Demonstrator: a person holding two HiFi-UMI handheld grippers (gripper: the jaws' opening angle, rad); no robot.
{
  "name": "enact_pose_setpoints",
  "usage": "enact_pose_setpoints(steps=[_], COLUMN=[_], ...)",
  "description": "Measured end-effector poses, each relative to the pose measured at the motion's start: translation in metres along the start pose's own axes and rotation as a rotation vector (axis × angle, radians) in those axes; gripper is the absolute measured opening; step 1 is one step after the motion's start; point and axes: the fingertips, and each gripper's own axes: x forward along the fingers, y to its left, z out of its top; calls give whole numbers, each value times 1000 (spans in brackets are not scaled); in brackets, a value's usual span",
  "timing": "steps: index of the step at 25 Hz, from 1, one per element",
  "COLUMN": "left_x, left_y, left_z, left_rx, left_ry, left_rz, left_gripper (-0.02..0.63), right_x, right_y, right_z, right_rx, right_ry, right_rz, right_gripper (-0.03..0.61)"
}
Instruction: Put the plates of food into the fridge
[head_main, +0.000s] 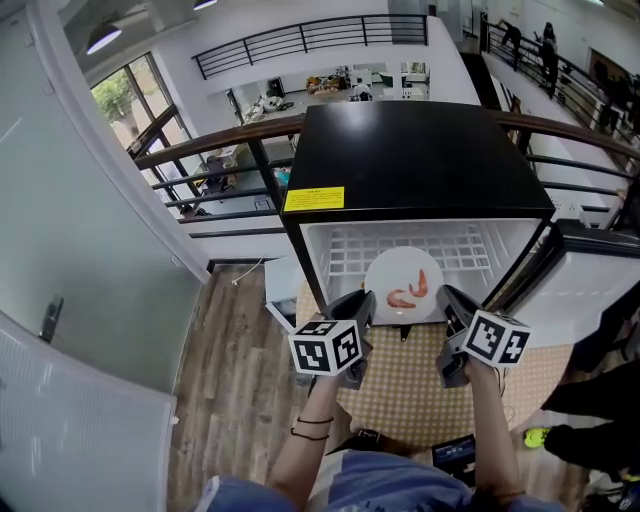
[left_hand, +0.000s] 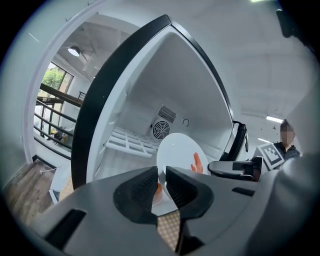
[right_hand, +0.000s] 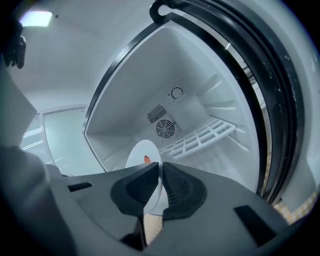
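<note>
A white plate (head_main: 398, 270) with orange shrimp (head_main: 410, 290) on it hangs in front of the open black fridge (head_main: 410, 170). My left gripper (head_main: 362, 305) is shut on the plate's left rim and my right gripper (head_main: 447, 303) is shut on its right rim. In the left gripper view the plate (left_hand: 177, 150) stands edge-on between the pads, left gripper (left_hand: 161, 181), with the fridge's white inside and fan behind. In the right gripper view the plate (right_hand: 142, 152) is pinched in the right gripper (right_hand: 160, 175), before a white wire shelf (right_hand: 200, 137).
The fridge door (head_main: 590, 280) stands open at the right. A wire shelf (head_main: 400, 245) spans the fridge interior. A railing (head_main: 220, 150) runs behind the fridge, a grey wall (head_main: 70, 250) at the left. A checked mat (head_main: 410, 385) lies on the wood floor. A person (left_hand: 287, 145) stands nearby.
</note>
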Motion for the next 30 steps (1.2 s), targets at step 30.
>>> enact_pose_setpoints(steps=[30], left_x=[60], left_y=[13], left_z=[56], left_rx=[313], left_ry=[94], left_rz=[168], left_gripper=[74], right_x=[88], right_y=[-20], right_z=[48], right_rx=[-634], right_ry=[89], right_rz=[-275], right_gripper=[28])
